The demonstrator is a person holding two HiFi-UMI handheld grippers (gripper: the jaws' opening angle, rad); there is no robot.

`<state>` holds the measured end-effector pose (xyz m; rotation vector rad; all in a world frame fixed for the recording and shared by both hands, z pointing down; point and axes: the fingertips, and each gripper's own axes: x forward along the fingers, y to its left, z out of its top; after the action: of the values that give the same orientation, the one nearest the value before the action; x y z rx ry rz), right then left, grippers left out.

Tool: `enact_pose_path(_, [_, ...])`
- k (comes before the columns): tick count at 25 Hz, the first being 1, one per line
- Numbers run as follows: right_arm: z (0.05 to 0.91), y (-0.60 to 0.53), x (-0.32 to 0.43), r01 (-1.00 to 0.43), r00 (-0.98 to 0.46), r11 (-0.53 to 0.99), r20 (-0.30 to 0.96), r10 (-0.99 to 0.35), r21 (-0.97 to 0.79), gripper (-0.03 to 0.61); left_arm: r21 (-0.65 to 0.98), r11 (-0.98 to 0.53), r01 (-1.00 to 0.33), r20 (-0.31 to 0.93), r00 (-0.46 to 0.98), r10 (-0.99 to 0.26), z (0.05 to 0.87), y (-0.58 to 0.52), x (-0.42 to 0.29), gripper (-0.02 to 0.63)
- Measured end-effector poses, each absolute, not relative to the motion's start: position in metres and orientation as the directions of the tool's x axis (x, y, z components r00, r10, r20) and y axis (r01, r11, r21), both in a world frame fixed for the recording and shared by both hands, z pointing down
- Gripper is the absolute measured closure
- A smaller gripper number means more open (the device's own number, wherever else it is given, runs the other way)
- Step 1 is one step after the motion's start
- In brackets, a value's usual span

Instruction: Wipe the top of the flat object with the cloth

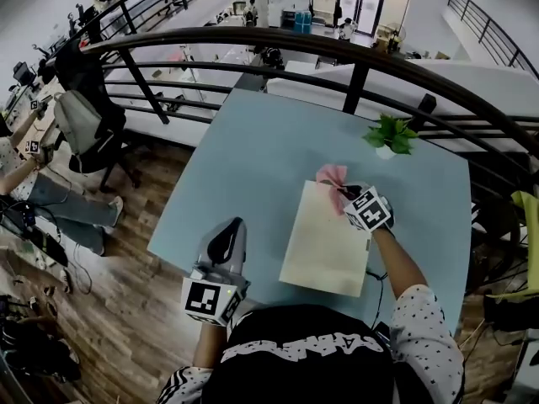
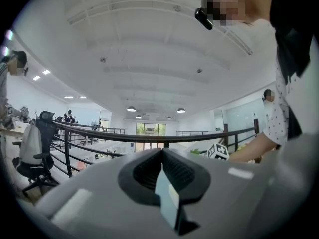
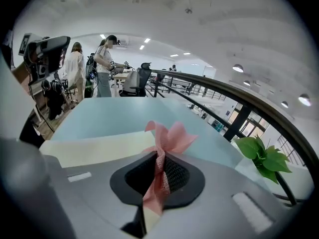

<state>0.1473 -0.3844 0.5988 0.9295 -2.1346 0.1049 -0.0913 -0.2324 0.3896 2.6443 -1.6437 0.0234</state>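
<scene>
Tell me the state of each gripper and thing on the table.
left gripper: shut, empty.
right gripper: shut on the pink cloth.
pink cloth: bunched, pinched between the right jaws.
flat object: lying flat on the table, pink cloth at its far corner.
potted plant: upright.

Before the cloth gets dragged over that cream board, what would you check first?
1. Cloth clamped in right gripper: ok.
2. Cloth over the board: ok, at its far right corner.
3. Cloth pressing on the board: cannot tell.
4. Plant apart from the board: ok.
5. Left gripper off the board: ok; it is shut and empty, to the board's left.
</scene>
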Motion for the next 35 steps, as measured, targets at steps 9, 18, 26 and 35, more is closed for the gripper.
enact_pose_path(9, [0.638, -0.387, 0.147, -0.627, -0.383, 0.749, 0.753, -0.536, 0.215, 0.554, 0.019, -0.42, -0.907, 0.031, 0.42, -0.907, 0.392, -0.24, -0.089, 0.614])
enact_pose_path(18, [0.64, -0.373, 0.138, -0.587, -0.41, 0.78, 0.752, -0.517, 0.216, 0.554, 0.02, -0.437, -0.899, 0.03, 0.438, -0.899, 0.393, -0.242, -0.083, 0.614])
enact_pose_path(26, [0.638, -0.352, 0.131, -0.559, -0.418, 0.791, 0.74, -0.527, 0.248, 0.554, 0.024, -0.476, -0.879, 0.029, 0.477, -0.878, 0.39, -0.242, -0.071, 0.614])
enact_pose_path(35, [0.633, -0.336, 0.126, -0.572, -0.412, 0.778, 0.73, -0.545, 0.259, 0.554, 0.017, -0.507, -0.862, 0.009, 0.507, -0.862, 0.386, -0.239, -0.075, 0.614])
